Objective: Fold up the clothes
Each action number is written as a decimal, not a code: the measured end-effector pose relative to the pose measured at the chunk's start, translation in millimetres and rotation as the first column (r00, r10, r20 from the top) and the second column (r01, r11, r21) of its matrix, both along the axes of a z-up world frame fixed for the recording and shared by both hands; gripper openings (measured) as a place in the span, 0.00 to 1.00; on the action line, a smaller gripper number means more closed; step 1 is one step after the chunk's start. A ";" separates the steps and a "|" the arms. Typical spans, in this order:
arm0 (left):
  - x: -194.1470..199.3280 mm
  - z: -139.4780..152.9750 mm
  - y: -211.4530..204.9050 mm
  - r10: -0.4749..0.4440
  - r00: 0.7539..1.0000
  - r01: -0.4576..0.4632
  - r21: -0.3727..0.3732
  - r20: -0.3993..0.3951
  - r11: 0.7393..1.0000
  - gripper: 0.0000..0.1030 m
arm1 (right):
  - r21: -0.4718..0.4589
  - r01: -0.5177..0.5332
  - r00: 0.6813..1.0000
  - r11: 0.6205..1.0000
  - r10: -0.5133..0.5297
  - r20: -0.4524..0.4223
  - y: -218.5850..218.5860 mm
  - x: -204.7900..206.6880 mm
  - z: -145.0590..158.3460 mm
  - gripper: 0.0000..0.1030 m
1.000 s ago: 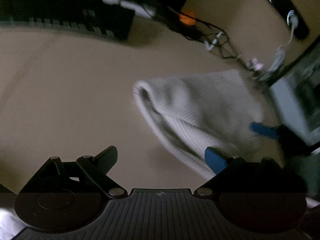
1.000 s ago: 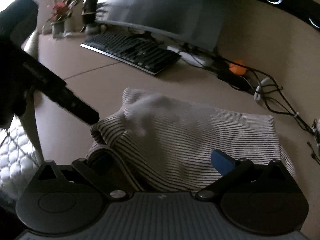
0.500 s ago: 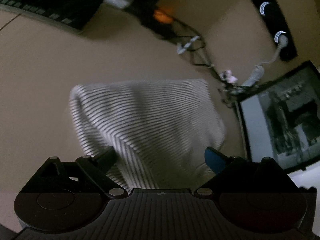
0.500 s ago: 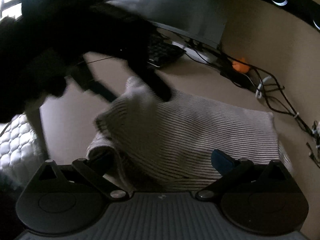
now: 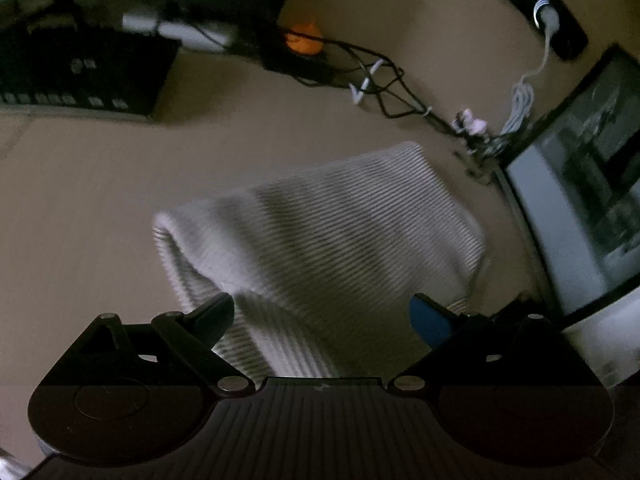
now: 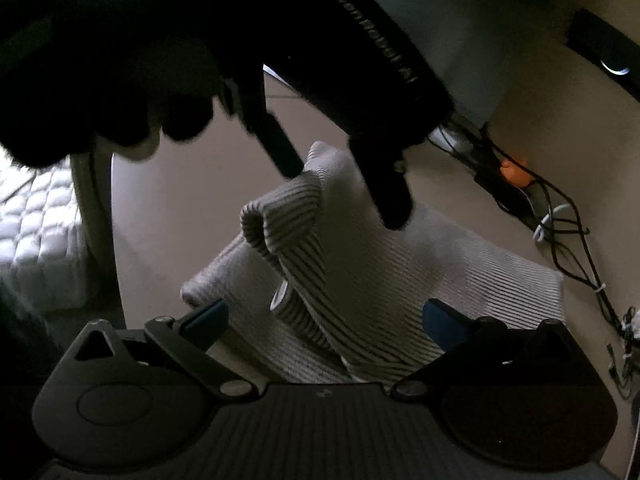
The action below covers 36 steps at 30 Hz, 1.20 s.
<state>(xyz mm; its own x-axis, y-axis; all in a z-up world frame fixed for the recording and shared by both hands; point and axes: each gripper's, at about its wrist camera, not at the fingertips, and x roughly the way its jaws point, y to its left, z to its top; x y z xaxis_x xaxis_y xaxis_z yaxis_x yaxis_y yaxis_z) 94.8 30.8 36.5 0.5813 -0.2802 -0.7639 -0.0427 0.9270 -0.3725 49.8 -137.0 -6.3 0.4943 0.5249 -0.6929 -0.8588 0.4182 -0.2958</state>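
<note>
A white garment with thin dark stripes [image 5: 328, 236] lies partly folded on the beige desk [image 5: 80, 208]. My left gripper [image 5: 322, 312] hangs open just above its near edge, holding nothing. In the right wrist view the same garment [image 6: 400, 280] has a rolled fold [image 6: 280, 220] standing up in the middle. My right gripper [image 6: 326, 318] is open over the garment's near edge, with cloth lying between the spread fingers. The left gripper shows there too, its two dark fingers [image 6: 388, 184] spread open on either side of the raised fold.
A black keyboard [image 5: 80, 76] lies at the back left. A tangle of cables [image 5: 380, 88] and an orange object [image 5: 304, 38] sit behind the garment. A framed dark panel [image 5: 588, 200] stands at the right. A monitor [image 6: 460, 40] is at the back. A quilted white surface [image 6: 36, 232] lies beyond the desk's left edge.
The left gripper has swung over the garment and now hangs above the raised fold. The right gripper's left finger has come off the cloth edge; a rolled fold now stands up.
</note>
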 end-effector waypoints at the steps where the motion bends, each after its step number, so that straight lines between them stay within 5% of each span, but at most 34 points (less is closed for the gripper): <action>1: -2.5 0.3 -0.6 -0.004 1.000 0.003 0.037 0.006 0.999 0.94 | -0.011 -0.009 1.000 1.000 0.009 0.002 -0.1 -0.5 -1.6 1.00; 8: -17.6 -11.4 9.0 0.002 1.000 0.002 0.249 -0.016 0.968 0.95 | -0.039 -0.042 0.999 0.998 0.042 0.014 4.8 -2.8 -6.1 1.00; 16: -29.2 -26.4 30.8 0.051 0.997 -0.038 0.221 -0.053 0.975 0.95 | -0.069 -0.025 0.997 0.997 0.030 0.066 9.2 -8.3 -12.5 1.00; 22: -32.8 -24.8 57.5 0.123 0.988 -0.125 -0.018 -0.089 0.992 0.95 | 0.051 0.112 0.991 0.992 -0.115 0.075 10.9 11.5 5.7 1.00; 29: -23.0 -40.2 60.2 0.113 0.982 -0.151 -0.267 -0.153 0.952 0.95 | 0.125 0.188 0.981 0.974 -0.191 0.011 -3.3 22.5 14.2 1.00; 32: -13.6 -47.0 46.9 0.071 0.983 -0.125 -0.333 -0.168 0.934 0.95 | 0.130 0.198 0.980 0.972 -0.200 -0.003 -2.5 27.5 10.9 1.00; 36: 0.3 -39.6 24.5 0.053 0.989 -0.095 -0.316 -0.138 0.944 0.93 | 0.129 0.202 0.979 0.971 -0.203 -0.004 -4.9 34.2 9.8 1.00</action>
